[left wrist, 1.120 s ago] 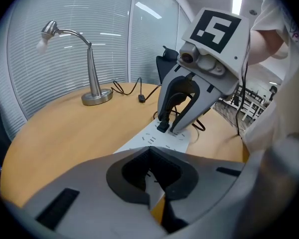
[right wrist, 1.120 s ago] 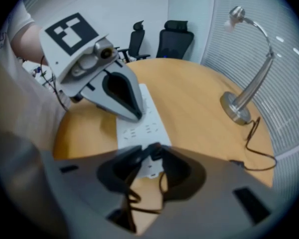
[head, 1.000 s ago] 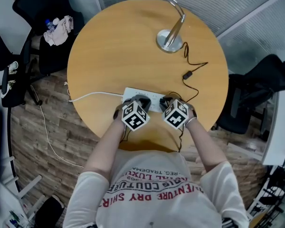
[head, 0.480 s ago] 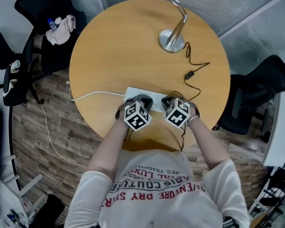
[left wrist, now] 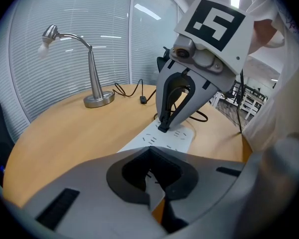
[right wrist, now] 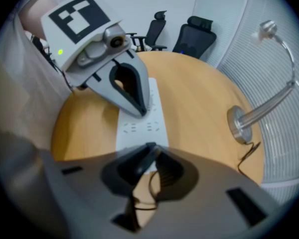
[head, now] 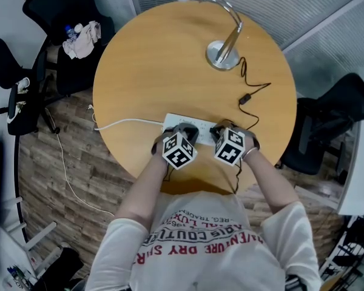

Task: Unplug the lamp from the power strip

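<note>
A white power strip (head: 171, 122) lies near the front edge of the round wooden table (head: 151, 59). The silver gooseneck lamp (head: 223, 54) stands at the far side. Its black cord (head: 245, 98) runs back to the strip's right end. My left gripper (head: 185, 131) is shut, and its tips (right wrist: 141, 112) rest on the strip (right wrist: 138, 128). My right gripper (head: 222, 130) is closing at the strip's right end. Its tips (left wrist: 162, 128) pinch a small black plug on the strip (left wrist: 182, 135). The cord loops under my right gripper's own jaws.
The strip's white cable (head: 126, 121) leaves to the left, goes over the table edge and runs down to the wooden floor. Black office chairs (head: 21, 105) stand at the left and another (head: 330, 105) at the right. Window blinds (left wrist: 65, 59) stand behind the lamp (left wrist: 92, 76).
Both grippers stay at the strip. The head view has drifted, so the table sits a little further right in it. The strip and the lamp have not moved.
</note>
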The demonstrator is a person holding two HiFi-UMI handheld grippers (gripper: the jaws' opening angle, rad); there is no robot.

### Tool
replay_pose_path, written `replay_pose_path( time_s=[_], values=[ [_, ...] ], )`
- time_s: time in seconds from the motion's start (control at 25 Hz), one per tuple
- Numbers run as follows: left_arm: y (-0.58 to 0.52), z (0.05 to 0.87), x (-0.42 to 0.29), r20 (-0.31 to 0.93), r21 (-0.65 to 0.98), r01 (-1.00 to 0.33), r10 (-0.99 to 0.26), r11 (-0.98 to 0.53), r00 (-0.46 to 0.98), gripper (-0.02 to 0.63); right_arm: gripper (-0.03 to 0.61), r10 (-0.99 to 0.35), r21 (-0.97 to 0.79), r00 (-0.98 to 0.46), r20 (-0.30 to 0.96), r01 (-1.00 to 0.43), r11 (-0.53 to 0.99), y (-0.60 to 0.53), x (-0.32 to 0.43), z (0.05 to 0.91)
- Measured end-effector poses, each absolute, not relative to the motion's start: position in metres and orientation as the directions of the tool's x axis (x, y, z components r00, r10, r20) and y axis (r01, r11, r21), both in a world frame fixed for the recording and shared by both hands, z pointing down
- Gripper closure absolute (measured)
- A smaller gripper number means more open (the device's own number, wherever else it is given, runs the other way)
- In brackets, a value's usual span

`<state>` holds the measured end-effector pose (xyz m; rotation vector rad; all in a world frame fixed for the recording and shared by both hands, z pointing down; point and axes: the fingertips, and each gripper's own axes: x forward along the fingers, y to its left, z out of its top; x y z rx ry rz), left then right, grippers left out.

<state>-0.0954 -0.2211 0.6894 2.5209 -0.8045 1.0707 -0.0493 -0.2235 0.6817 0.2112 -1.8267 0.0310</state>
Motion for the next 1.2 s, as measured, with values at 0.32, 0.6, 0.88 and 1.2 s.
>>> replay_pose_path(
  time_s=[0.32, 0.6, 0.88, 1.2],
  values=[
    [-0.220, 0.691, -0.095, 0.735, 0.031, -0.595, -0.385, -0.803, 0.558, 0.591, 0.508, -0.122, 0.094, -0.210, 0.970, -0.137, 0.986, -0.222, -0.050, 0.683],
    [-0.224, 0.691, -0.095, 0.737, 0.015, -0.597, -0.395, -0.802, 0.549, 0.591, 0.508, -0.125, 0.063, -0.316, 0.940, -0.200, 0.978, -0.228, -0.060, 0.618],
    [-0.224, 0.692, -0.095, 0.731, -0.015, -0.599, -0.418, -0.801, 0.540, 0.591, 0.506, -0.129, 0.048, -0.336, 0.933, -0.239, 0.970, -0.219, -0.058, 0.601],
    [-0.222, 0.693, -0.097, 0.738, -0.010, -0.598, -0.410, -0.801, 0.536, 0.589, 0.506, -0.196, 0.050, -0.391, 0.899, -0.354, 0.934, -0.206, -0.057, 0.587]
  ],
)
